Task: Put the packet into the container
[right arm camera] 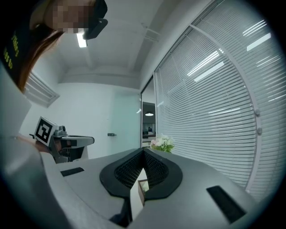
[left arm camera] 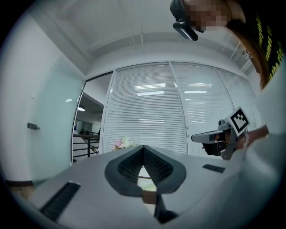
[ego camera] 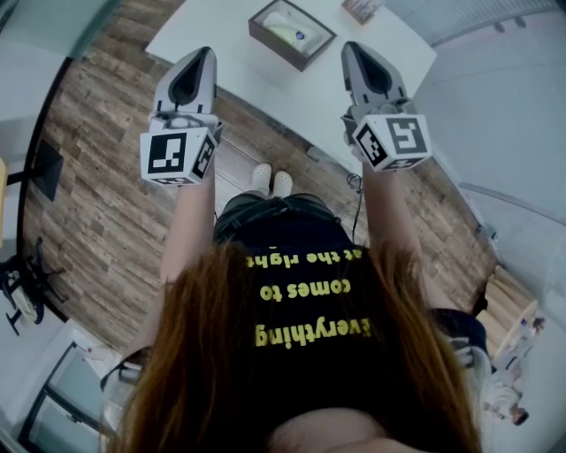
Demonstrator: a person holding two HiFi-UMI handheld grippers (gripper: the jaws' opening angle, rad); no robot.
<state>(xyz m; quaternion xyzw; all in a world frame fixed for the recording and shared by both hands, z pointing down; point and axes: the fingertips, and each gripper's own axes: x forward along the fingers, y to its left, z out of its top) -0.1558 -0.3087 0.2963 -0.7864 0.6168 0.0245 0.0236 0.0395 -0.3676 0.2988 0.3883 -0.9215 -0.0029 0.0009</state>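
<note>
Brown container point(ego camera: 276, 44) w/ pale contents point(ego camera: 288, 26), hard to ID.

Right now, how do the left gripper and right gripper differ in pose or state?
Side: the left gripper sits left of the container, and the right gripper sits right of it. Distance: in the head view, the right gripper's tip looks nearer the container than the left gripper's tip does. Shared: both are shut with nothing between the jaws, and both are aimed toward the container on the white table.
</note>
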